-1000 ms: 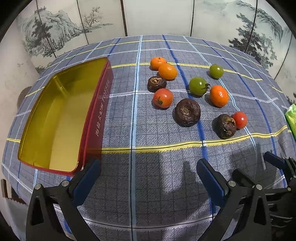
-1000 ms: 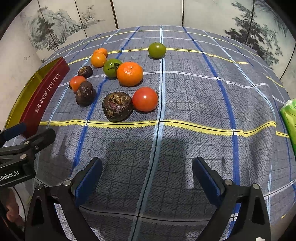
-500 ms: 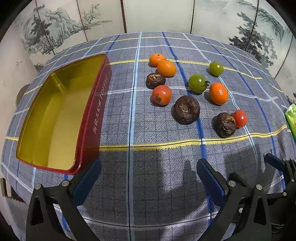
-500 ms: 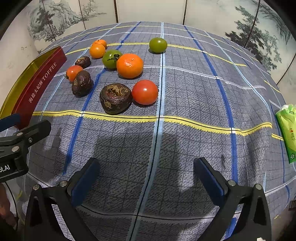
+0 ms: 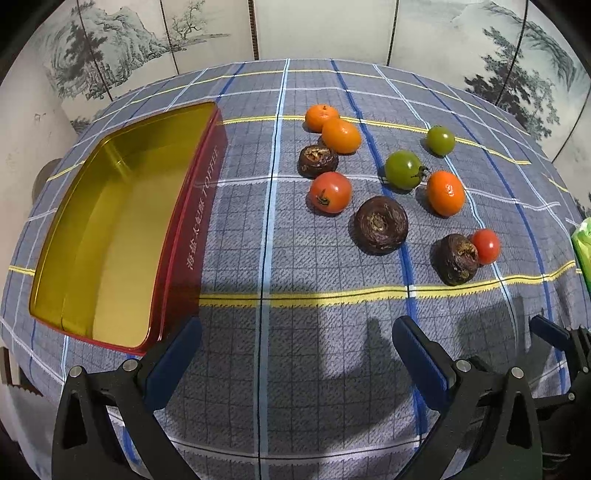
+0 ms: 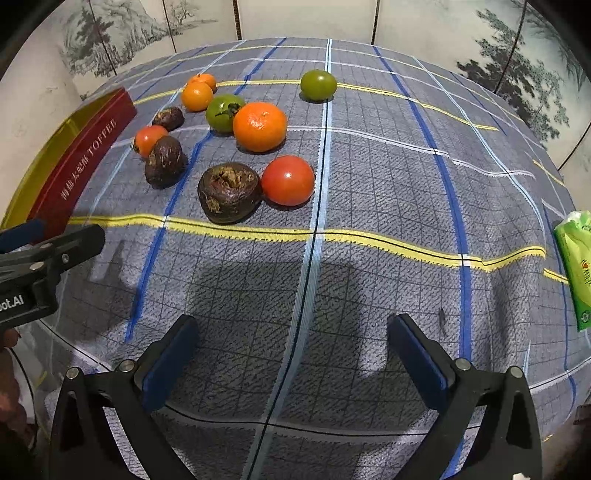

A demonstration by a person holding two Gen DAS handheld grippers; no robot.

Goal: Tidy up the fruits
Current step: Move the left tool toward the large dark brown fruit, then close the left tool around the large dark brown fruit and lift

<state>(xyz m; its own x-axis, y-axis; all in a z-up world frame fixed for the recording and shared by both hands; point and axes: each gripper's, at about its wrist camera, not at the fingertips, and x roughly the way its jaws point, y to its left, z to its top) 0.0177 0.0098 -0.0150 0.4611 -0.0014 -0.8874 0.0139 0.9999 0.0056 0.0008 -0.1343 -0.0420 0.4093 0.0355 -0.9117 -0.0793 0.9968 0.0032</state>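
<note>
Several fruits lie loose on the checked cloth: orange mandarins (image 5: 340, 135), green tomatoes (image 5: 403, 170), red tomatoes (image 5: 330, 192) and dark wrinkled fruits (image 5: 381, 224). An empty red tin with a gold inside (image 5: 110, 221) lies to their left. My left gripper (image 5: 295, 354) is open and empty near the cloth's front edge. My right gripper (image 6: 291, 350) is open and empty, in front of a dark fruit (image 6: 228, 192) and a red tomato (image 6: 288, 180). The tin's red side (image 6: 85, 155) shows at the left of the right wrist view.
A green packet (image 6: 576, 269) lies at the cloth's right edge. The left gripper's finger (image 6: 48, 251) reaches into the right wrist view from the left. Painted screen panels (image 5: 321, 26) stand behind the table.
Both grippers have shifted slightly forward toward the fruits and stay open. The fruits and the tin have not moved.
</note>
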